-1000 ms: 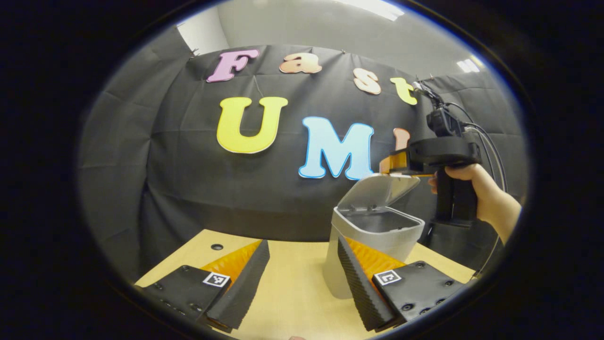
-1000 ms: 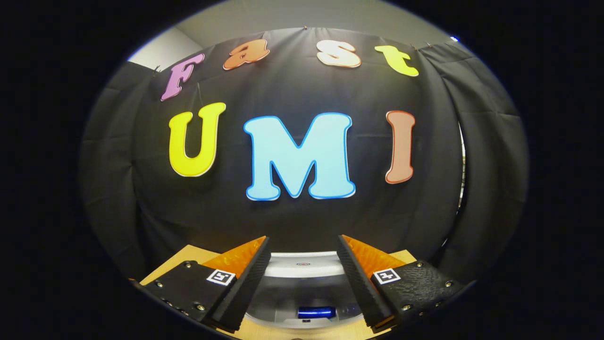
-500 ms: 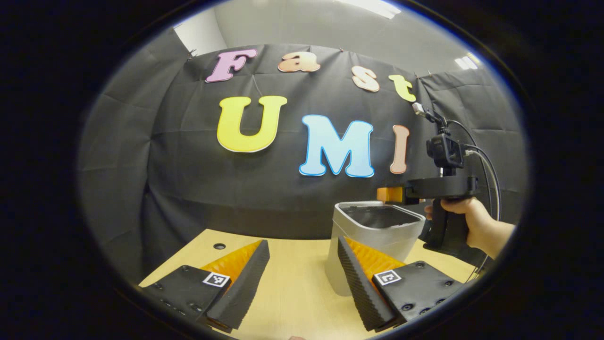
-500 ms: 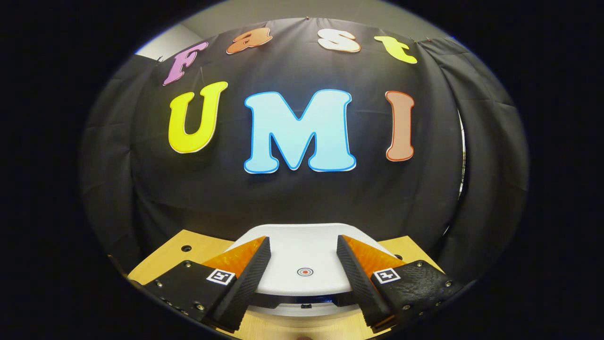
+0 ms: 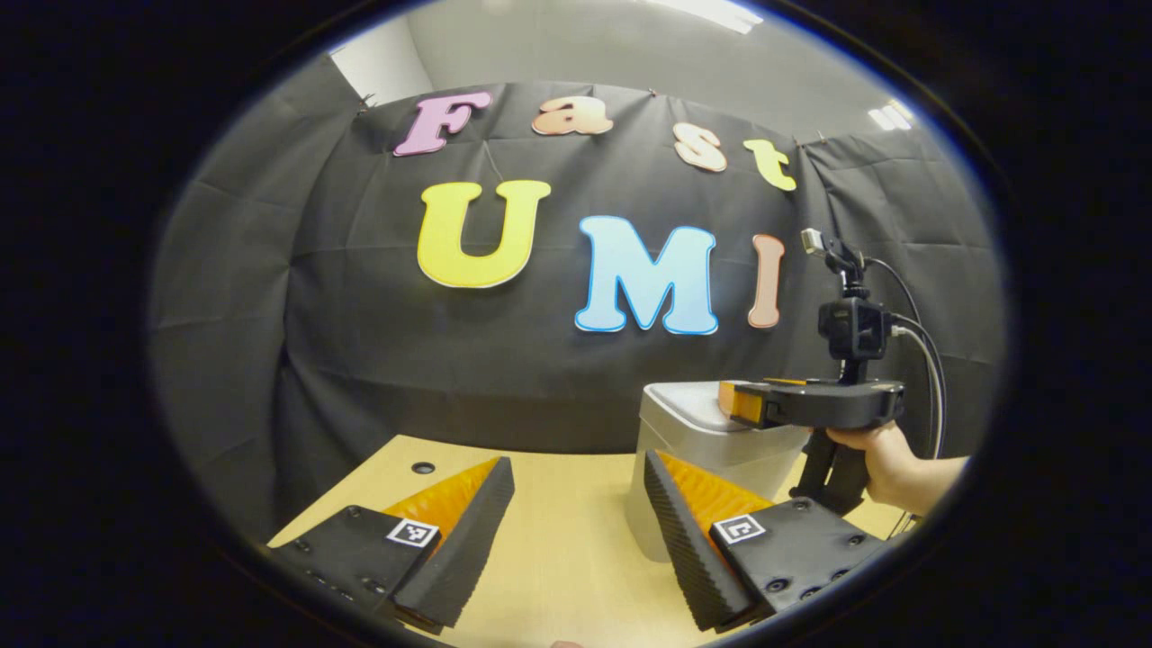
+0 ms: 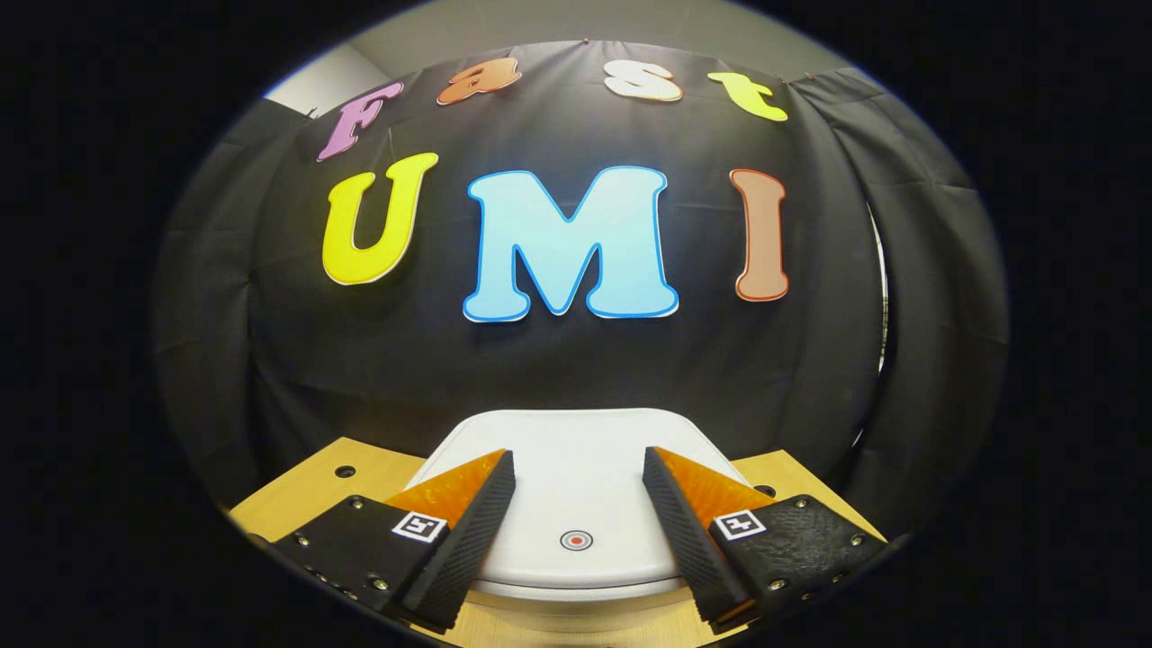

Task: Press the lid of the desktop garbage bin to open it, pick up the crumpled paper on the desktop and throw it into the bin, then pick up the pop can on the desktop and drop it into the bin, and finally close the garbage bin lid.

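Note:
The grey desktop bin (image 5: pixel 702 445) stands on the wooden table, its white lid (image 6: pixel 576 486) down flat with a small red-ringed mark (image 6: pixel 576 540) near its front. My right gripper (image 6: pixel 576 468) is open and rests just over the lid, its fingers either side of the mark. In the left gripper view that same gripper (image 5: pixel 747 402), held by a hand (image 5: pixel 886 454), lies level on top of the bin. My left gripper (image 5: pixel 576 472) is open with nothing between its fingers, low over the table to the left of the bin.
The light wooden table (image 5: pixel 558 549) has a small round hole (image 5: pixel 423 468) near its back left. A black cloth wall stands right behind the table. Cables (image 5: pixel 922 333) run from the right gripper's camera mount.
The bin lid has swung from raised to fully down. The right gripper came down with it and now lies on the lid. The left gripper has stayed put.

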Demonstrator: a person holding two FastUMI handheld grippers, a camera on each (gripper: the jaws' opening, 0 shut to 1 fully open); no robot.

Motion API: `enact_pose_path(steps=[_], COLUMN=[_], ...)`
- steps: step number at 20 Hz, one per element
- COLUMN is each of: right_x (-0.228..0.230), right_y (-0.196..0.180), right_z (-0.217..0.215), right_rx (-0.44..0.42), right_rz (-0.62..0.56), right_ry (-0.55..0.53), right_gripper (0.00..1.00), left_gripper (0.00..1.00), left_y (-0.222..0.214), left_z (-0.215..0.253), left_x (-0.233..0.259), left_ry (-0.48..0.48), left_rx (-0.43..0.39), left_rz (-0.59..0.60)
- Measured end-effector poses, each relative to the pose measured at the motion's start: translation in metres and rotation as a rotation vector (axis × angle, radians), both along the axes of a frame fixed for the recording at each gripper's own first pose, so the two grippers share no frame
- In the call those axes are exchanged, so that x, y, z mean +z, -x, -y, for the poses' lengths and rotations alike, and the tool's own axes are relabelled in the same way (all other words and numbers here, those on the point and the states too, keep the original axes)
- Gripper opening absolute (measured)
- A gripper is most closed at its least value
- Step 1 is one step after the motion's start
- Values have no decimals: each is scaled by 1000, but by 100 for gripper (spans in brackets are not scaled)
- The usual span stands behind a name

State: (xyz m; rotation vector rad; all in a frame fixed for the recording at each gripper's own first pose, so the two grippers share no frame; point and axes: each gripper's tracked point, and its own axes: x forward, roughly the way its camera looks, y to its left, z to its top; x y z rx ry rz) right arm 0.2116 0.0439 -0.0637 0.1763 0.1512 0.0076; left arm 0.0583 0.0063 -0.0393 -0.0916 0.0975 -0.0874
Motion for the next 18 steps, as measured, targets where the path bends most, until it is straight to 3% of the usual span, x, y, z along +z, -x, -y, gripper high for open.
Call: enact_pose_path(steps=[18], right_x=[-13], right_y=[-3], right_z=[-1], right_rx=[1], right_rz=[85], right_ry=[0], right_gripper=[96], left_gripper=[95], left_y=[-2], left_z=[0], left_x=[-9], left_ry=[4], left_rx=[9], left_rz=[-19])
